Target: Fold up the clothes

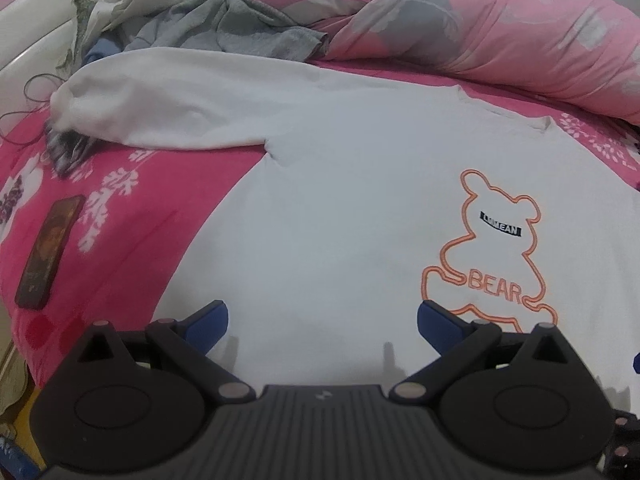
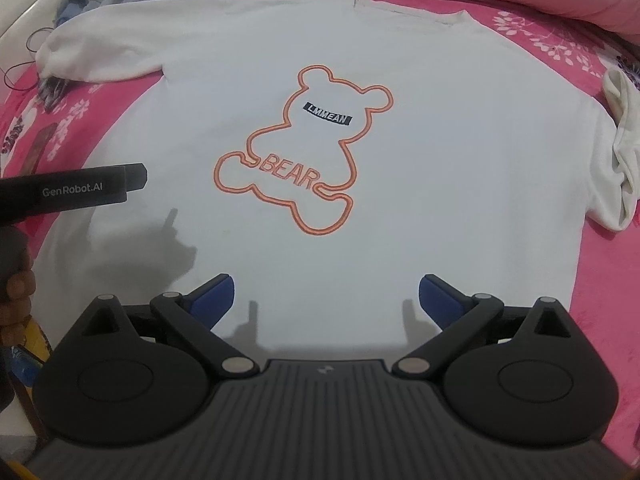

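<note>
White sweatshirt (image 2: 400, 80) lies flat, print up, mid-frame, sleeves unfolded; my left gripper (image 1: 322, 320) and right gripper (image 2: 326, 300) hover wide, empty; I judge a sleeve fold due.

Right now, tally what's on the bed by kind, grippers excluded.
White sweatshirt, spread flat: 1
Heap of unfolded clothes, pieces too tangled to count: 1
Phone: 1
Pink floral quilt: 1
Thin dark cable: 1
Small dark item under the left cuff, unclear: 1
Total: 6

Shirt (image 2: 400, 128) flat on bed (image 2: 540, 60) — phone (image 1: 48, 252) left, quilt (image 1: 500, 28) behind, clothes pile (image 1: 224, 28) behind-left.
</note>
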`<control>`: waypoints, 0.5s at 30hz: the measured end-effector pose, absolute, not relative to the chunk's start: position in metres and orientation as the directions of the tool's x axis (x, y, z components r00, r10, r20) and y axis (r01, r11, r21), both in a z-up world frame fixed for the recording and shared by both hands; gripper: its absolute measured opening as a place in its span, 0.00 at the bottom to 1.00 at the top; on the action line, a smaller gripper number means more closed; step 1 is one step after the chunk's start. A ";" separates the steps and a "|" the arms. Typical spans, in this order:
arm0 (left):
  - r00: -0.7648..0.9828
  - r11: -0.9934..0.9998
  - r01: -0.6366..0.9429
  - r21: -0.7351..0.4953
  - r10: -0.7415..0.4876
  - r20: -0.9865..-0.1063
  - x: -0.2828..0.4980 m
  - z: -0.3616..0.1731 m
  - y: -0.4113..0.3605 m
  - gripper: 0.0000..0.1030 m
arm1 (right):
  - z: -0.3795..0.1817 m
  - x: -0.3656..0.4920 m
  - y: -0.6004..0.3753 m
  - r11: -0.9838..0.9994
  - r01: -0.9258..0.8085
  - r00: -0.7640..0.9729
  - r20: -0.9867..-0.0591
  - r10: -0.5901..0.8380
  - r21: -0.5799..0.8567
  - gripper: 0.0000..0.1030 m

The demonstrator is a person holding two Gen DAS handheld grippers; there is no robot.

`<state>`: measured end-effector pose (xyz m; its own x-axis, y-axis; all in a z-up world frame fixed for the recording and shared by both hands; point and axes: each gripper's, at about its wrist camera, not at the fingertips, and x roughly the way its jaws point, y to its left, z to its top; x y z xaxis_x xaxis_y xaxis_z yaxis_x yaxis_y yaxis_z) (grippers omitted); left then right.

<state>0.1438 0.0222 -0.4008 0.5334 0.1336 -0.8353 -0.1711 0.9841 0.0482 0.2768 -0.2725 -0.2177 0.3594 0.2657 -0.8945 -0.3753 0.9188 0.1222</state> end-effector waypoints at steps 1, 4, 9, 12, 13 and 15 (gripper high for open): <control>0.535 0.984 -0.170 0.047 0.132 -0.835 0.144 -0.401 0.022 0.99 | -0.217 0.277 -0.273 0.918 -0.376 0.360 -0.894 0.266 0.122 0.96; 0.536 0.984 -0.175 0.041 0.130 -0.834 0.144 -0.401 0.022 0.99 | -0.216 0.276 -0.273 0.917 -0.380 0.364 -0.891 0.271 0.123 0.96; 0.540 0.982 -0.185 0.022 0.121 -0.833 0.145 -0.402 0.023 0.99 | -0.215 0.277 -0.275 0.916 -0.379 0.369 -0.887 0.276 0.128 0.96; 0.542 0.982 -0.186 0.009 0.110 -0.833 0.145 -0.402 0.023 0.99 | -0.214 0.277 -0.277 0.916 -0.379 0.371 -0.885 0.281 0.131 0.96; 0.542 0.983 -0.185 0.004 0.106 -0.834 0.145 -0.402 0.023 0.99 | -0.214 0.277 -0.277 0.916 -0.379 0.372 -0.884 0.282 0.133 0.96; 0.537 0.984 -0.179 -0.012 0.088 -0.839 0.145 -0.403 0.022 0.99 | -0.213 0.277 -0.278 0.915 -0.380 0.374 -0.883 0.285 0.135 0.96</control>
